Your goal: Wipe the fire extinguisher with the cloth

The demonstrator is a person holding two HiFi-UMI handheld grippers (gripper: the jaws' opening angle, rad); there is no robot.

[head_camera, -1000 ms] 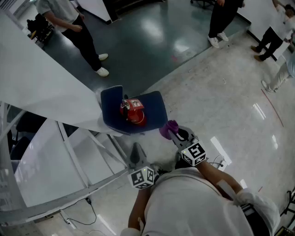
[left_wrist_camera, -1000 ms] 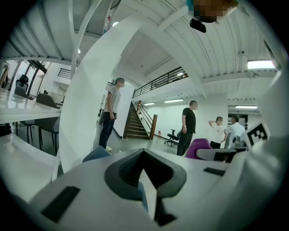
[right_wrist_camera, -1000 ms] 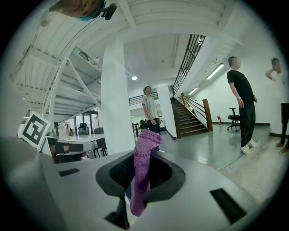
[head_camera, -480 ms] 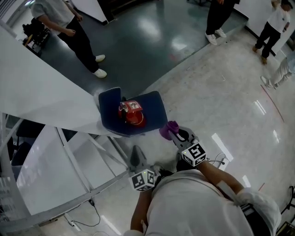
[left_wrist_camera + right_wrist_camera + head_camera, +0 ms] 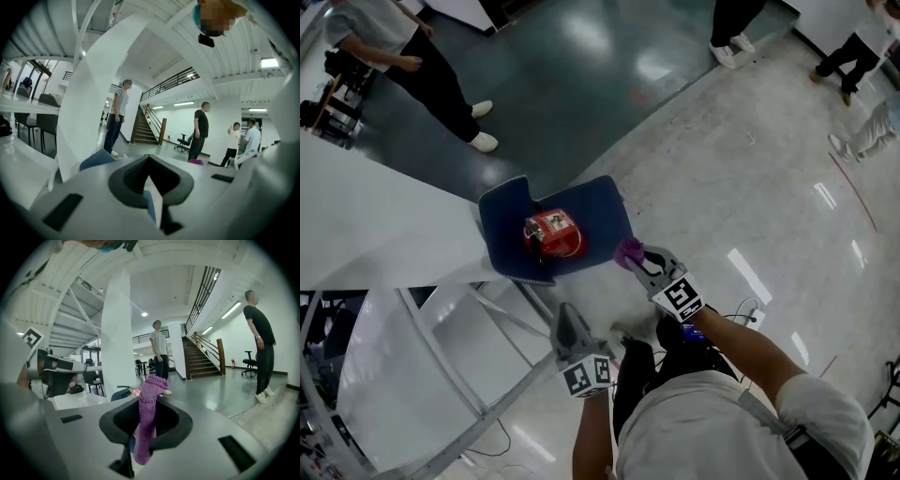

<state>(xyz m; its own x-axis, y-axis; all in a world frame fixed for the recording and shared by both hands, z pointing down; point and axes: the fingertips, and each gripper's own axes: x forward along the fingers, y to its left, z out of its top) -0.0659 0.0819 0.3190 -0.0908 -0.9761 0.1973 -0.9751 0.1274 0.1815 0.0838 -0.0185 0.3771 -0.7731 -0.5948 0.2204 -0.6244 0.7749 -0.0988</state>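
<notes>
Open right, hemmed left.
Pale polished floor (image 5: 741,178) right of and above dark blue padded chair (image 5: 602,208); broad white slanted beam (image 5: 375,216) and white steel struts (image 5: 530,305) close against its left, red fire extinguisher (image 5: 548,234) mid-seat.

fire extinguisher (image 5: 549,234) on chair (image 5: 600,208); cloth (image 5: 628,251) just right of chair; left tool (image 5: 568,317) before chair

The head camera is looking steeply down from above the person onto the blue chair (image 5: 600,211), with the left tongs (image 5: 566,317) and right tongs (image 5: 639,259) close beneath it. Each tongs camera is looking low and level along its own jaws, and both are sharing the staircase (image 5: 145,130) and that chair.
</notes>
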